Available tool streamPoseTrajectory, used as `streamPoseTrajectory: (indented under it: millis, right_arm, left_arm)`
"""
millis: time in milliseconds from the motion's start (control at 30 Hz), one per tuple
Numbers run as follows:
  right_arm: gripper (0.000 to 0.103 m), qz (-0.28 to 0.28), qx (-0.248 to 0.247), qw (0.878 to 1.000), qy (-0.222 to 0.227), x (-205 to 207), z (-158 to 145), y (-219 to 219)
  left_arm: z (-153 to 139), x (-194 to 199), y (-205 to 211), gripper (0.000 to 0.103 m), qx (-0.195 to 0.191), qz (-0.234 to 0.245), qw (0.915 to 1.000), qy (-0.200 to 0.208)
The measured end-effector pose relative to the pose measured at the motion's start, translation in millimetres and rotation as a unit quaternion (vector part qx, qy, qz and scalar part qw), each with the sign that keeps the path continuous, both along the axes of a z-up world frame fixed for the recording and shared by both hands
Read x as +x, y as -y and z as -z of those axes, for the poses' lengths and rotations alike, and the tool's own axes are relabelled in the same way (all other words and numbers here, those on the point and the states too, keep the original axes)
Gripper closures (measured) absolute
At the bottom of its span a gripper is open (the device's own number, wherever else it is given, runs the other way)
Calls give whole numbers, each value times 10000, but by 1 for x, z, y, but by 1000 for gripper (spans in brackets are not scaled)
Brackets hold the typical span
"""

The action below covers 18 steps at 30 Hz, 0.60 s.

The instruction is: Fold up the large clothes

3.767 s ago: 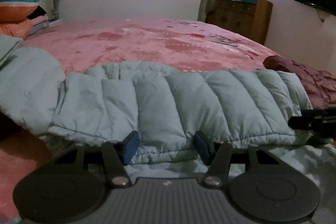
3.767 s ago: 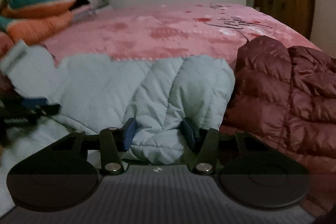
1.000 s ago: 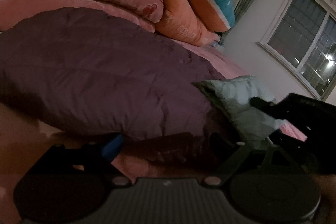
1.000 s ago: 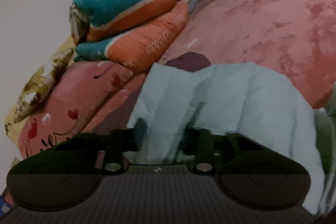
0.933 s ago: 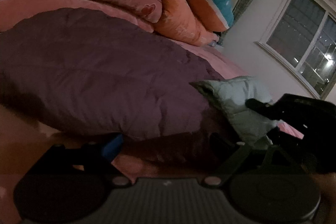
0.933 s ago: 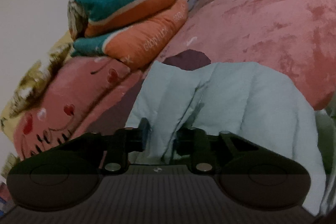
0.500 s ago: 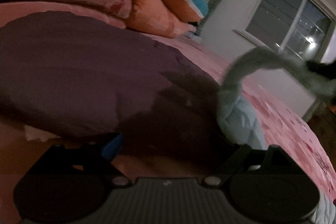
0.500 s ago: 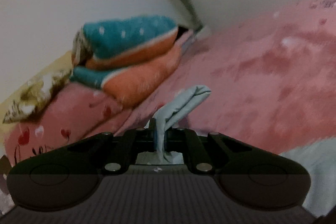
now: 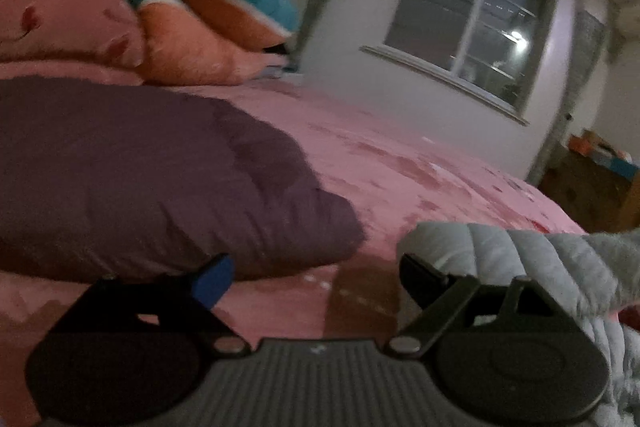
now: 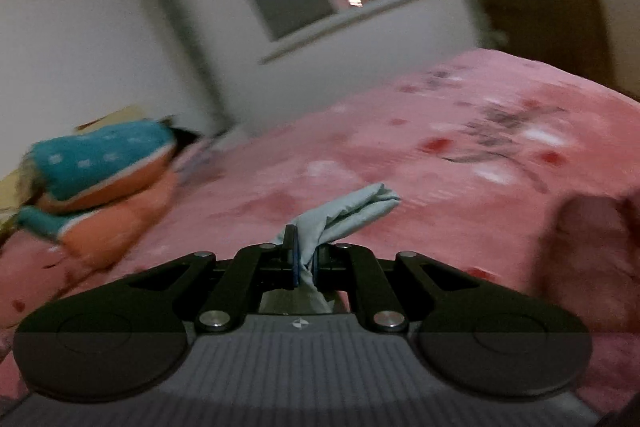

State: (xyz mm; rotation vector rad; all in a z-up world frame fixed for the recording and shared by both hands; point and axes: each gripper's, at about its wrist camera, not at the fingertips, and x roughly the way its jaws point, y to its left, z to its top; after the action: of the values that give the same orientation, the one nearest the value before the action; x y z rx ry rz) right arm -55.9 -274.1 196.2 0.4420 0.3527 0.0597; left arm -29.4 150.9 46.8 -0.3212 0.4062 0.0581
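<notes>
Puffer jacket (image 9: 532,259), pale blue and quilted, reads as light, soft and bulky: it should squash easily under the pads, spring back when let go, and its smooth shell looks slippery, so a shallow pinch could slide off. My judgement is that the best holds are hems, cuffs and seam lines, where the fabric is thin and gathers into a firm ridge, not the fat padded panels.

It lies on the pink bed (image 9: 400,163), heaped at the lower right of the left wrist view, next to a dark purple garment (image 9: 140,171) that sprawls across the left side of that view.

The right gripper (image 10: 304,261) has its jaws clenched on a thin bunched strip of the pale blue fabric, which passes between the pads and sticks out beyond them as a folded tail above the bedspread. Whether that strip is a cuff or a hem corner I cannot tell.

The left gripper (image 9: 316,277) has its jaws spread wide and grasps nothing. Its right finger sits against the near edge of the quilted heap, while only bedspread shows between the two fingers.
</notes>
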Motion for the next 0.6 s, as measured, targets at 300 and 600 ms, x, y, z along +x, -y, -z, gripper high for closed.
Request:
streamPoseTrajectory:
  millis: [300, 600]
  right_arm:
    - [96, 786, 128, 9921, -965, -29, 109, 60]
    - [80, 810, -112, 9923, -926, -32, 126, 48]
  left_arm:
    - [2, -5, 31, 13, 414, 493, 9979, 23]
    - [-1, -10, 51, 13, 555, 723, 9956, 231]
